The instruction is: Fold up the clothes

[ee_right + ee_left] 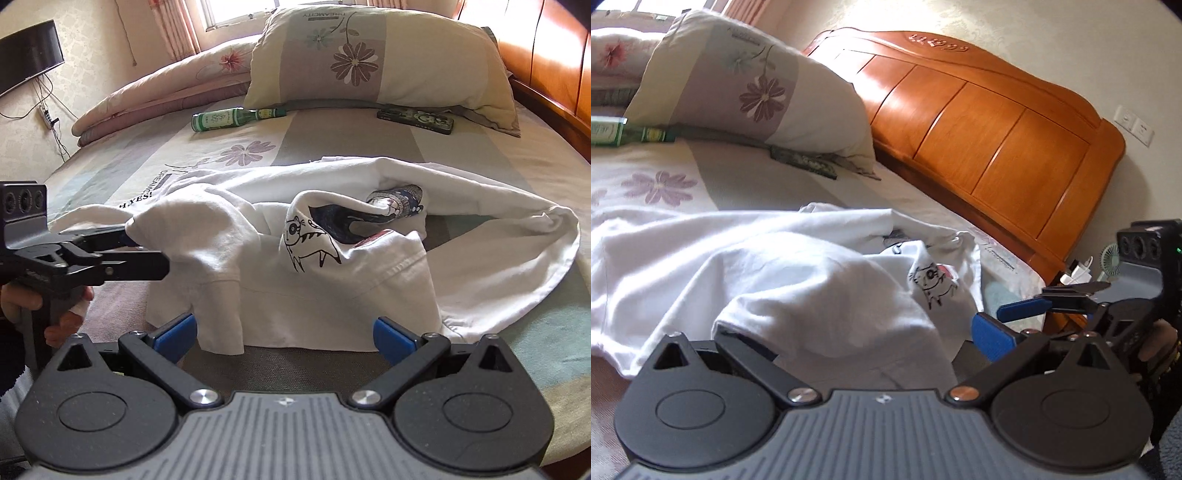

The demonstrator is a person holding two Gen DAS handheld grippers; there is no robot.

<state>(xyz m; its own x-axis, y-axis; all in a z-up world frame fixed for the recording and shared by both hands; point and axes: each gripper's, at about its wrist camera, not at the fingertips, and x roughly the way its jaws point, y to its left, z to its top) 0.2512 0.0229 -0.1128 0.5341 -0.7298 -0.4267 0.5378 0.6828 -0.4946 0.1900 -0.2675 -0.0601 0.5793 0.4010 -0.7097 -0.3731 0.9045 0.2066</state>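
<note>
Closest to me, the right tool (284,334) hangs spread wide at the bed's near edge, its blue pads on either side of the hem of a white T-shirt (332,266) but gripping nothing. Just to its left, the left tool (133,240) is clamped on a bunched corner of the same shirt and lifts it a little off the bed (517,166); in its own view the cloth drapes over one finger, so I read the grip from the other camera.

As folding goes, I would say this is barely begun. The shirt lies in a rumpled heap near the foot side, one part rolled over so the cat print (306,240) faces up, a sleeve trailing to the right. No neat crease shows anywhere; flattening and every fold are left to do.

Further back a green bottle (225,119) lies on its side on the sheet; whether it holds anything I cannot tell. Beside it a phone (415,119) rests just in front of the flowered pillow (369,55), with the wooden headboard (979,122) beyond.
</note>
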